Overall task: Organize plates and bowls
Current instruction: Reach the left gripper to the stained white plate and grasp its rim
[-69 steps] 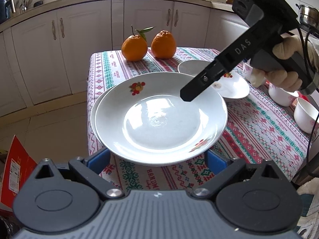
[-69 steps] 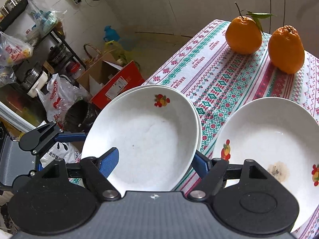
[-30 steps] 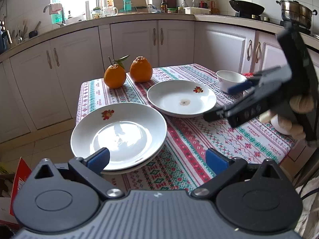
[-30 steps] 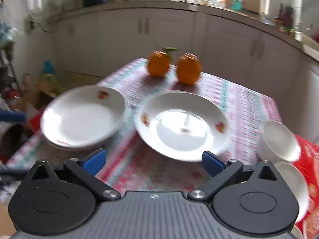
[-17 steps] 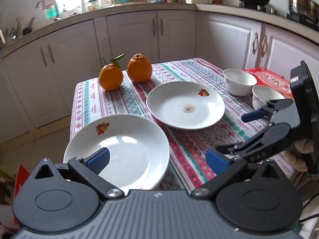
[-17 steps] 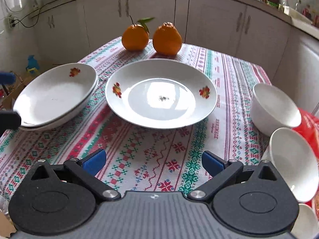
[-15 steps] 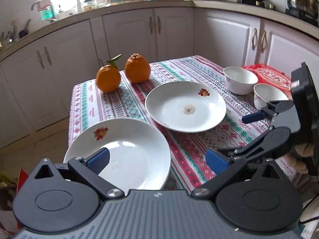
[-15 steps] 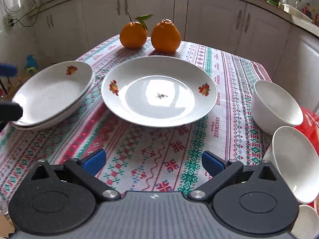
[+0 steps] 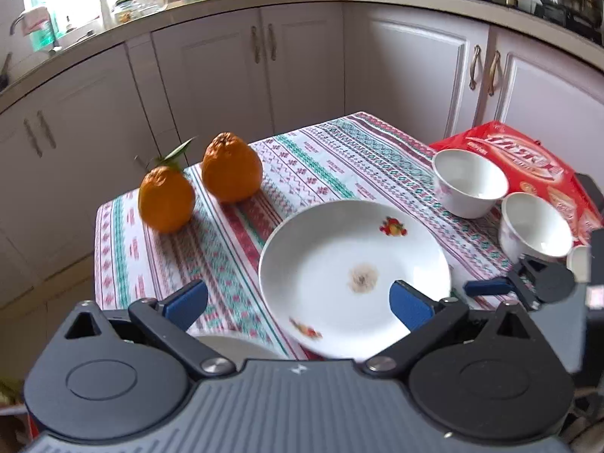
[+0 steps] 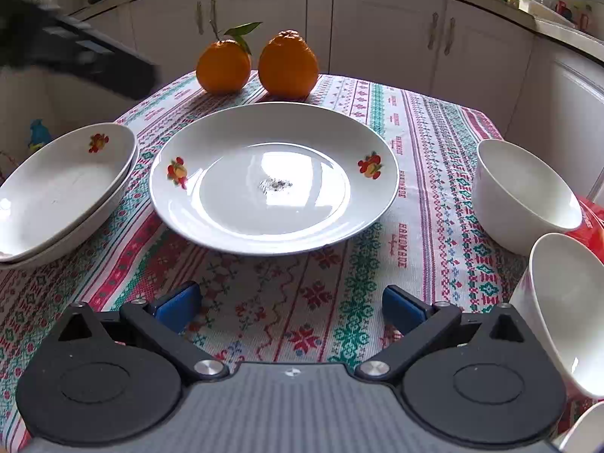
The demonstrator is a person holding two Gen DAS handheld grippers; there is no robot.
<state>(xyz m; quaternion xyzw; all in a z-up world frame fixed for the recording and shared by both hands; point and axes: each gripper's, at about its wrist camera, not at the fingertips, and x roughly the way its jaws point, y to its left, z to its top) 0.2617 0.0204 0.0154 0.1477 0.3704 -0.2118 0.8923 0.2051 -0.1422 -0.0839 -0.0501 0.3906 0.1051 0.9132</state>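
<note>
A white plate with fruit prints and a small stain (image 10: 273, 177) lies alone in the middle of the patterned tablecloth; it also shows in the left wrist view (image 9: 355, 275). Two stacked plates (image 10: 60, 188) sit at the left table edge. Two white bowls (image 10: 523, 194) (image 10: 570, 309) stand at the right, also in the left wrist view (image 9: 468, 183) (image 9: 534, 226). My right gripper (image 10: 290, 307) is open and empty, low over the cloth in front of the single plate. My left gripper (image 9: 298, 302) is open and empty, above the single plate's near edge.
Two oranges (image 10: 224, 66) (image 10: 288, 64) stand at the far table edge. A red snack packet (image 9: 521, 158) lies under the bowls at the right. A third bowl's rim (image 10: 589, 430) shows at the lower right. White kitchen cabinets (image 9: 302, 56) stand behind the table.
My left gripper has swung right and forward, from over the stacked plates to over the single plate. My right gripper has moved closer to and lower in front of the single plate.
</note>
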